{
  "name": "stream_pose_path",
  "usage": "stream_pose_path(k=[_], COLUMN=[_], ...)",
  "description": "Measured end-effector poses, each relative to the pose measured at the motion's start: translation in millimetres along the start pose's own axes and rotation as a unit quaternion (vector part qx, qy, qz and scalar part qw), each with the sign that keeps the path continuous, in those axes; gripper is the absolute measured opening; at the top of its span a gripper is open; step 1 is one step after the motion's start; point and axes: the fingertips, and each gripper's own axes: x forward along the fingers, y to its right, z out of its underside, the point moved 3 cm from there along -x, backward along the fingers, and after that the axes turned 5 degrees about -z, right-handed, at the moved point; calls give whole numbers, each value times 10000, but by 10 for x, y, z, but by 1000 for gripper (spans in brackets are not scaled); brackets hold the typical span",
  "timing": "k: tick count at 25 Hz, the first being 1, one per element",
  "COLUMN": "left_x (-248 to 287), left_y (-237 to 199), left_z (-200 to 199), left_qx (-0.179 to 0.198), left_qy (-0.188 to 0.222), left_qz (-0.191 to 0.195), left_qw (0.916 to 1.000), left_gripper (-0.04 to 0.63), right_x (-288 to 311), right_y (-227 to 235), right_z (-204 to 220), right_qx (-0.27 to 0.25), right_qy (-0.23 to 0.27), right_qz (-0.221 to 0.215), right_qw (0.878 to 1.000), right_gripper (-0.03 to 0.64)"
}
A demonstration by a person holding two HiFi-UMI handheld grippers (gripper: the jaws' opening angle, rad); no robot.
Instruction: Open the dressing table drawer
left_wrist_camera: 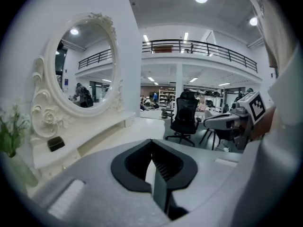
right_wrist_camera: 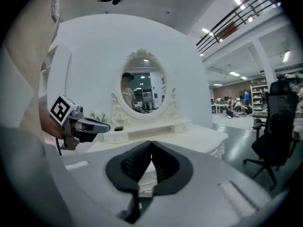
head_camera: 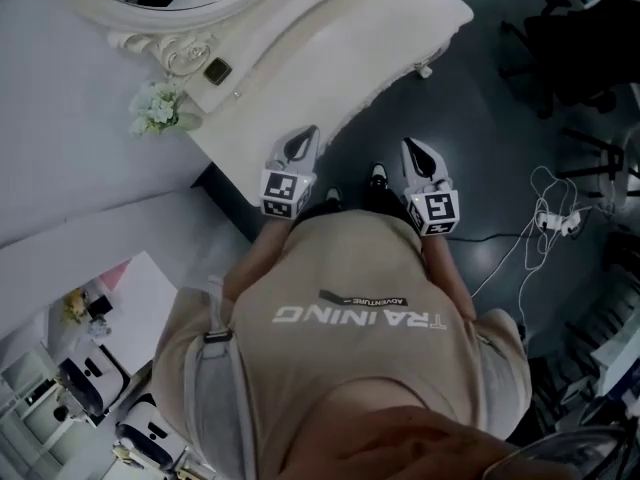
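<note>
So, white curvy dressing table carrying ornate oval mirror, small white flower bunch, little dark box; black office chair on floor beyond. Drawer front hard to pick out. Left gripper, right gripper both clenched on nothing, near table's edge, not touching

The place is a large open-plan office or lab hall. It has a mezzanine gallery with a black metal railing, white ceiling strip lights, black swivel office chairs and loose white cables on a dark glossy floor. A white carved dressing table stands against a plain white partition wall.
</note>
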Motion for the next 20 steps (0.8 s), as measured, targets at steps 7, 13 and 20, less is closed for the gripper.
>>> stream_pose_path(k=[7, 13, 20], left_x=[-3, -293, -993], left_y=[-353, -682, -1009], left_z=[-221, -74, 304], left_qx=[-289, -875, -1129], left_qy=[65, 198, 166], left_qz=[-1442, -2449, -3151], left_qw=[9891, 9654, 9422], left_gripper=[8, 8, 8], right_x=[899, 1523, 1926], right_y=[389, 15, -937], right_z=[-245, -169, -216], right_qx=[-586, -894, -1319], right_qy=[-199, -525, -779], right_qz=[-1441, -2581, -3617], right_qw=[9876, 9605, 9196], right_gripper=[3, 3, 3])
